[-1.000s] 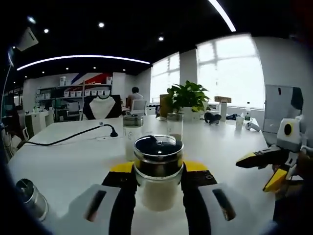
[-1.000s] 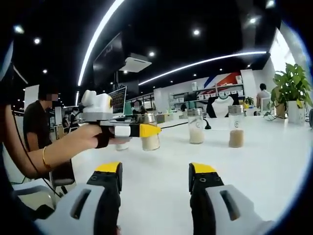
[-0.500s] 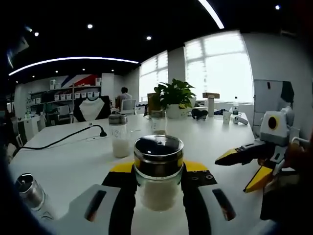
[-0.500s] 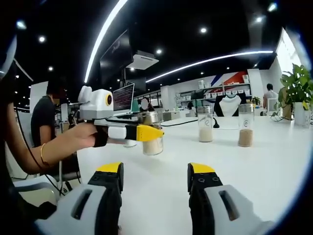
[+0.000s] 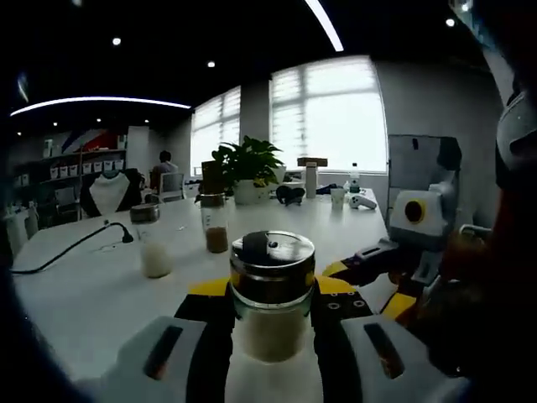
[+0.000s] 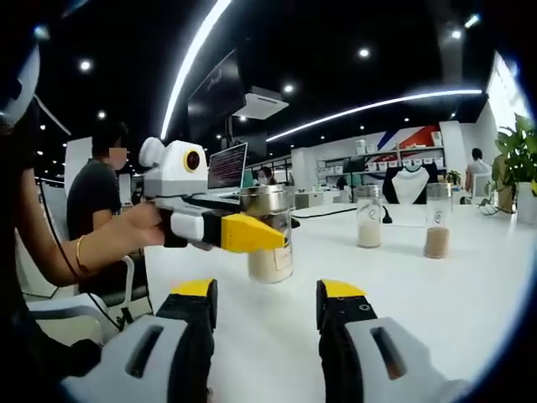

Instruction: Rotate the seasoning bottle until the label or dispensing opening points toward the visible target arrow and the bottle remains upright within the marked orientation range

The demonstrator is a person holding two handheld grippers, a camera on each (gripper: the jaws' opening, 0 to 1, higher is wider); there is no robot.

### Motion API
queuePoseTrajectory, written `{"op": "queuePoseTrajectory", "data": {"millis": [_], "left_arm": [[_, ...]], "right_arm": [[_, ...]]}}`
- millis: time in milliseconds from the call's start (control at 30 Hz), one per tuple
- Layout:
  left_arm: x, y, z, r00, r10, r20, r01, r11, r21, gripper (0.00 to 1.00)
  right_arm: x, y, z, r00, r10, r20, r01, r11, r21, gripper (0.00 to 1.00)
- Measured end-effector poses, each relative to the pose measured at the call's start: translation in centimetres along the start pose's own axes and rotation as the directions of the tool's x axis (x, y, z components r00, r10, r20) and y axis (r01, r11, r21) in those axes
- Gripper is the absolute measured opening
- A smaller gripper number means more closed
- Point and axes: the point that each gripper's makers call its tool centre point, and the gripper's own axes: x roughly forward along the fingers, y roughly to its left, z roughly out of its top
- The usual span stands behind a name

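Left hand-held gripper [image 5: 273,315] is clenched on the upright seasoning bottle [image 5: 272,290], at 6 o'clock in the left gripper view, above the white counter [image 5: 92,290]. Right hand-held gripper [image 6: 264,306] stands released, jaws apart, gripping nothing.

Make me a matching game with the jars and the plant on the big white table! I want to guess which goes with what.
Things:
1. seasoning bottle
2. jar with brown powder
3. jar with white powder
4. potted plant

Clues:
A. green leaves, near the windows
B. clamped between the left gripper jaws
C. standing free, close to the black cable
D. standing free, nearer the plant

Pairs: 1-B, 2-D, 3-C, 4-A
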Motion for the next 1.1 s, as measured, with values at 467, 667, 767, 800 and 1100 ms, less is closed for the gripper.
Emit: {"op": "queuePoseTrajectory", "data": {"millis": [467,667,767,800,1100], "left_arm": [[-0.1,-1.6,-0.1,0.995,-0.093,0.025,0.094,0.995,-0.033,0.37],[-0.3,-2.4,-0.1,0.991,-0.13,0.014,0.13,0.992,-0.009,0.37],[-0.5,-2.8,0.2,0.987,-0.156,0.028,0.156,0.988,-0.012,0.37],[-0.5,-2.9,0.3,0.987,-0.158,0.031,0.158,0.987,-0.015,0.37],[-0.5,-4.2,0.5,0.973,-0.228,0.028,0.228,0.974,-0.009,0.37]], "right_arm": [[0.3,1.0,-0.3,0.999,0.042,-0.018,-0.042,0.999,-0.005,0.43],[0.5,1.2,0.1,0.998,0.056,-0.009,-0.056,0.998,-0.01,0.42],[0.7,1.4,0.3,0.998,0.07,-0.004,-0.07,0.997,-0.013,0.41],[0.7,1.4,0.3,0.997,0.073,-0.003,-0.073,0.997,-0.014,0.4],[0.8,1.7,0.6,0.996,0.094,0.008,-0.093,0.994,-0.054,0.34]]}}
